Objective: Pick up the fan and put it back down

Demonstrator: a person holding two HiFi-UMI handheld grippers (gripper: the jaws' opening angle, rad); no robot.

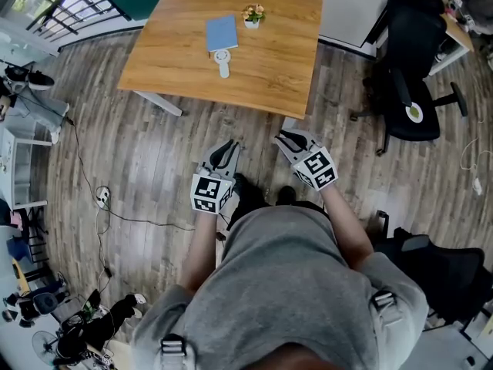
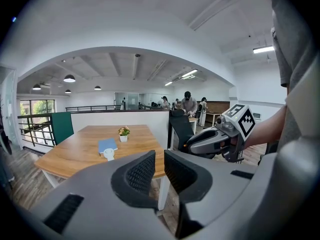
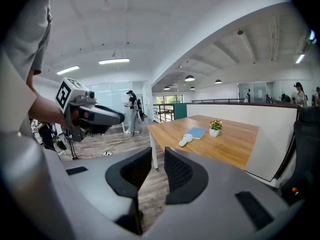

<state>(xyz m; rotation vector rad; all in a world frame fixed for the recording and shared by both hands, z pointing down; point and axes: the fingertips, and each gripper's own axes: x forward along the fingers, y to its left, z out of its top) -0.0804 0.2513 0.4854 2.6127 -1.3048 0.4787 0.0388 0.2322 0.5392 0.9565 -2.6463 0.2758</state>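
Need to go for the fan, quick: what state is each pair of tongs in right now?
Left tongs: closed, nothing between them.
Right tongs: slightly open, nothing between them.

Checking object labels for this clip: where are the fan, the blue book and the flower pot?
fan [image 1: 223, 57]: head view, on its round head.
blue book [image 1: 222, 32]: head view, middle of its cover.
flower pot [image 1: 252, 22]: head view, on the white pot.

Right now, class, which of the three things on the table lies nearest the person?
The white fan: the blue book and the flowerpot both lie farther back.
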